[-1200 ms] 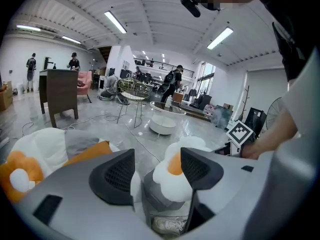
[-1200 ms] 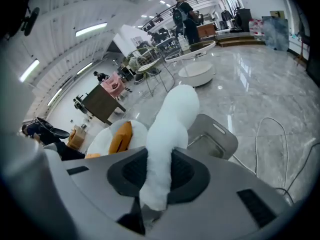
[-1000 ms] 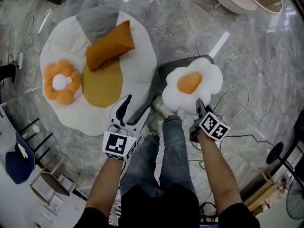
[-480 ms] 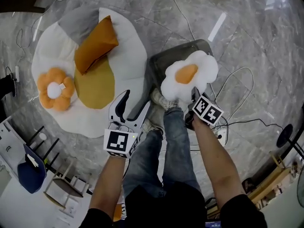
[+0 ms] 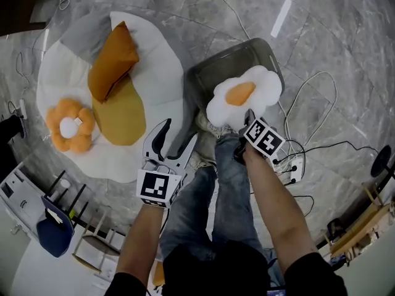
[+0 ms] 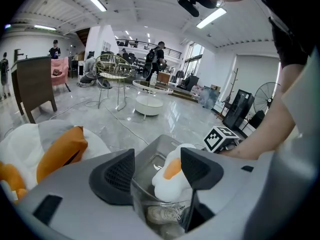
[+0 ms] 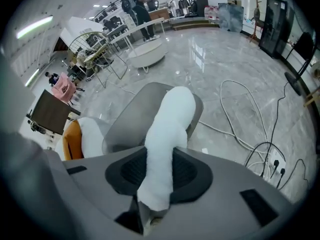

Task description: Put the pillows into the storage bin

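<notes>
Left: orange flower pillow and orange wedge pillow lie on egg-shaped mat. Lower centre: left gripper, jaws wide apart, empty. Upper centre: grey storage bin, fried-egg pillow hangs over it. Right gripper pinches its edge; its jaws have just been opening.

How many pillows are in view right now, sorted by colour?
White fried-egg pillow with orange yolk: 1
Plain orange pillow: 1
Orange flower pillow with white centre: 1
Grey pillow: 1
Total: 4
</notes>
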The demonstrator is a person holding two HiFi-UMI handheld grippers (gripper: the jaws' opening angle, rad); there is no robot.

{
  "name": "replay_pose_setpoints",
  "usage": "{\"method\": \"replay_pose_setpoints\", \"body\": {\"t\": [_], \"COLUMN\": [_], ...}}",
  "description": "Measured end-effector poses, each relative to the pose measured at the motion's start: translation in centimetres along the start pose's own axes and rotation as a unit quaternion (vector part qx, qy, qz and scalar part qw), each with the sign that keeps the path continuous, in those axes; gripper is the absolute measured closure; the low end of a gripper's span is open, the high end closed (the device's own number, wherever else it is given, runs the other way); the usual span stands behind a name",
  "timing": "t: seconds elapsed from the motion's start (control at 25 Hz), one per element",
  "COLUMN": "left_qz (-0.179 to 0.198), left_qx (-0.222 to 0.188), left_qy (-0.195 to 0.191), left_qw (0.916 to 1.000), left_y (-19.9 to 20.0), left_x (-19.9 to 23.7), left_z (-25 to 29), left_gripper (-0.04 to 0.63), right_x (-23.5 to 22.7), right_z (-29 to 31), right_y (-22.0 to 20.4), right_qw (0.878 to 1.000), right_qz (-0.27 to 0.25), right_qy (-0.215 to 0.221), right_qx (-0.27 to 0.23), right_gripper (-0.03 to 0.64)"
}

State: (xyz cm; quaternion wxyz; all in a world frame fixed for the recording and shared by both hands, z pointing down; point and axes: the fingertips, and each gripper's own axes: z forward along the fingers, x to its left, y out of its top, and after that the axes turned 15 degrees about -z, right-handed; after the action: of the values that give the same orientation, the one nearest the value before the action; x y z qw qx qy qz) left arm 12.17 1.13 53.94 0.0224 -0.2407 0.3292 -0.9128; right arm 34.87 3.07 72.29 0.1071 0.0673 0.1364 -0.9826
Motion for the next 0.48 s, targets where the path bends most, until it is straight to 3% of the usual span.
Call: {"method": "replay_pose_setpoints", "body": {"t": [0.2, 0.48], "left_qz": [-0.003, 0.005], "left_qx": [0.005, 0.018], "left_qy": [0.003, -0.003], "left_qw": [1.0000, 0.9998], "left_y": [-0.4, -1.3], "left_x": [1.0, 1.0], "left_z": [1.1, 1.9], "left_gripper": [0.295, 0.295], "right_x": [-0.6, -1.6], "right_z": [2.0, 3.7], "right_y": [-0.5, 0.2], "right_qw": [0.999, 1.000], "right_qz": [0.033, 0.019], "right_qy": [-0.018, -0.014], "right_qx": [0.008, -0.016], "right_gripper": [0.477, 0.430]}}
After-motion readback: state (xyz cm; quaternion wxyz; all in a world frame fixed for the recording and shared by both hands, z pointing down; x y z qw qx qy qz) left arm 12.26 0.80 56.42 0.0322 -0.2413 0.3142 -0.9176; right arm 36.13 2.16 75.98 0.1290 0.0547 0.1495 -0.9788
